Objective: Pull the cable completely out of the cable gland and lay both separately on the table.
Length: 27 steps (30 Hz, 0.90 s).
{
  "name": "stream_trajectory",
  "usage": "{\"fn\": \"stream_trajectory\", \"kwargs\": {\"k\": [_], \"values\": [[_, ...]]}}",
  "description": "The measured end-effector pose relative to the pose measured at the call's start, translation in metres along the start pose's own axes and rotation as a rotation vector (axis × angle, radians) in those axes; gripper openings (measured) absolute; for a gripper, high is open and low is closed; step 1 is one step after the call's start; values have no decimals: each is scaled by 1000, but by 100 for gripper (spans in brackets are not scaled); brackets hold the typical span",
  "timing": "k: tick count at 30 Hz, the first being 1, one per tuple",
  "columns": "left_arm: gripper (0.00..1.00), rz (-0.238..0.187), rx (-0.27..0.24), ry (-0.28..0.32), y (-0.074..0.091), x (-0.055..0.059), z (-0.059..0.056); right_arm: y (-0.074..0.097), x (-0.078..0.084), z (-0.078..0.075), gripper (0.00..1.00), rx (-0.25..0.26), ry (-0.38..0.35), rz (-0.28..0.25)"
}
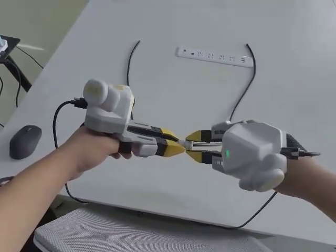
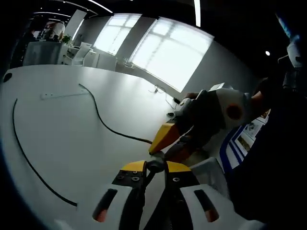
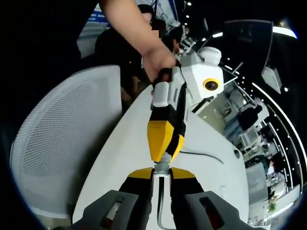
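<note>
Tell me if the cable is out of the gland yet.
Seemingly not: left tongs and right tongs meet tip to tip on the small grey cable gland.

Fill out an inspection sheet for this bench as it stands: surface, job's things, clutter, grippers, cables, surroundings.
Surface: white table.
Job's things: cable gland, small and pale, held above the table between the two gripper tips; cable runs from it back between the right jaws. Neither lies on the table.
Clutter: power strip at the far side; mouse near the left edge.
Grippers: left gripper shut on the cable gland; right gripper tip to tip with it, jaws around the cable, grip unclear.
Cables: one black lead left of the power strip, a second lead by its right end.
Surroundings: mesh chair at the near edge; windows beyond the table.
</note>
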<state>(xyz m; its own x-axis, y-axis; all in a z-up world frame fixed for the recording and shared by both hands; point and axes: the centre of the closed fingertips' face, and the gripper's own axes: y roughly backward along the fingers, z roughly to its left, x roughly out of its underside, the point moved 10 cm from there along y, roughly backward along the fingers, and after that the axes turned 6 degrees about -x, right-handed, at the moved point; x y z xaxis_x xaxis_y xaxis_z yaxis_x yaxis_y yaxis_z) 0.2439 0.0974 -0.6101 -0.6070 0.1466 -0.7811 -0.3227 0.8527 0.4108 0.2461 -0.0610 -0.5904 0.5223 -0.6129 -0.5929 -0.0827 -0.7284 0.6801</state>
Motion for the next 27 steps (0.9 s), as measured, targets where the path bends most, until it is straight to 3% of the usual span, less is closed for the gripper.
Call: {"fn": "stream_trajectory", "kwargs": {"k": [8,11,12,15,16,18,21,23,27], "values": [[15,-2,-10,-59,-1,-2,-2,5,2,-3,11,-23,-91,-45],[15,-12,-17,-88,0,-2,-3,10,5,-5,21,-72,-273,-114],[15,-16,-19,-100,0,-2,-3,13,7,-7,21,-80,-298,-126],[15,-16,-20,-113,1,-1,-5,18,14,-10,21,-180,-559,-223],[15,-21,-21,-143,1,-1,-5,21,19,-17,20,-185,-626,-256],[15,-21,-28,-183,0,0,-7,23,24,-18,22,-301,-785,-316],[15,-20,-25,-229,0,0,-9,20,39,-26,23,-407,-1016,-364],[15,-15,-22,-242,0,1,-9,17,48,-34,15,-402,-1052,-400],[15,-17,-20,-251,0,0,-10,13,50,-37,17,-536,-1159,-446]]}}
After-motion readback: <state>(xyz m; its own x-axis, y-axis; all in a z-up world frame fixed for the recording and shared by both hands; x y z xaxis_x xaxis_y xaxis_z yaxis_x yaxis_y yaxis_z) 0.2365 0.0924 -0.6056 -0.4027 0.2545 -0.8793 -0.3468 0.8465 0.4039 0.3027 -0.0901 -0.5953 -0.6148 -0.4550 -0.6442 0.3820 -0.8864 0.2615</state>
